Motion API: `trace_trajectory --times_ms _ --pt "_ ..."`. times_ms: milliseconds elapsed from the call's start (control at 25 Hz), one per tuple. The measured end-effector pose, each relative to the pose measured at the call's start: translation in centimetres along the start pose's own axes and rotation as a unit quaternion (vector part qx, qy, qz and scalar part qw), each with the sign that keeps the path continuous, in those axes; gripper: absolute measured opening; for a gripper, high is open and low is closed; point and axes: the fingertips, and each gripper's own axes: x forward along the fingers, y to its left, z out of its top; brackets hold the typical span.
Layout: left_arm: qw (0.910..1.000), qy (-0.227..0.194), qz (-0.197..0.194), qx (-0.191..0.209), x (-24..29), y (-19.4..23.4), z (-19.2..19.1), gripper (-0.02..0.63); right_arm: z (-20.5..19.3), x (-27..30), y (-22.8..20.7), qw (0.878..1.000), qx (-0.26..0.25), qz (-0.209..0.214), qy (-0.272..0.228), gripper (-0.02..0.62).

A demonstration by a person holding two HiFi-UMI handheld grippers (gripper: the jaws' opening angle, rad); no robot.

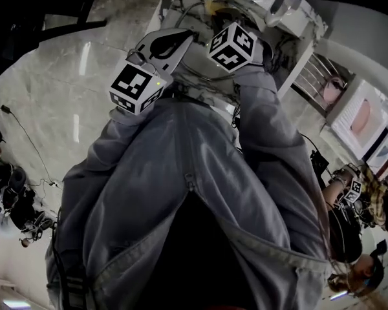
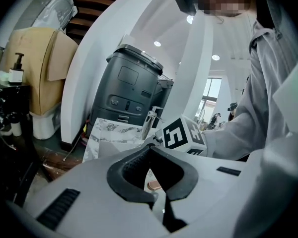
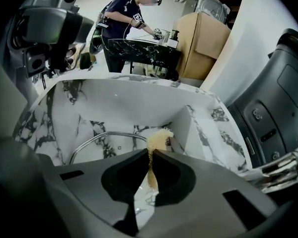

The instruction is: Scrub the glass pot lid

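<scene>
The glass pot lid (image 3: pixel 105 136) lies in the marble sink (image 3: pixel 119 98); only the arc of its metal rim shows, just beyond the right gripper's jaws. My right gripper (image 3: pixel 151 150) is shut on a yellowish fibrous scrubber (image 3: pixel 158 139), whose tuft sticks out past the tips close to the lid's rim. My left gripper (image 2: pixel 149 148) is shut, with nothing visible between its tips. It is held beside the right gripper's marker cube (image 2: pixel 181 135). In the head view the left gripper (image 1: pixel 174 41) and the right marker cube (image 1: pixel 233 46) hang over the sink (image 1: pixel 200 5).
A chrome faucet (image 2: pixel 151 120) stands at the sink's edge. A tall dark grey machine (image 2: pixel 129 88) is behind the sink, a cardboard box (image 3: pixel 198 38) beside it. A person (image 3: pixel 129 19) works at a dark counter in the background. Grey sleeves (image 1: pixel 181 173) fill the head view.
</scene>
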Motion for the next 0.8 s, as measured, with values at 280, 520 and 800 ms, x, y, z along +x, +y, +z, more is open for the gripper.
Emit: trace_trajectory --times_ms 280,520,800 --pt "0.9993 0.0 0.026 -0.026 -1.0 2.2 -0.5 0.011 0.4 4.7 1.2 0.998 -0.013 0.04 0.043 0.044" --pt "0.9977 0.038 0.039 -0.04 -0.7 3.1 -2.1 0.011 0.0 7.2 1.6 0.996 -0.025 0.05 0.075 0.044" --pt "0.9896 0.109 0.069 -0.063 0.0 4.3 -4.5 0.011 -1.0 8.7 3.3 0.992 -0.036 0.07 0.096 0.044"
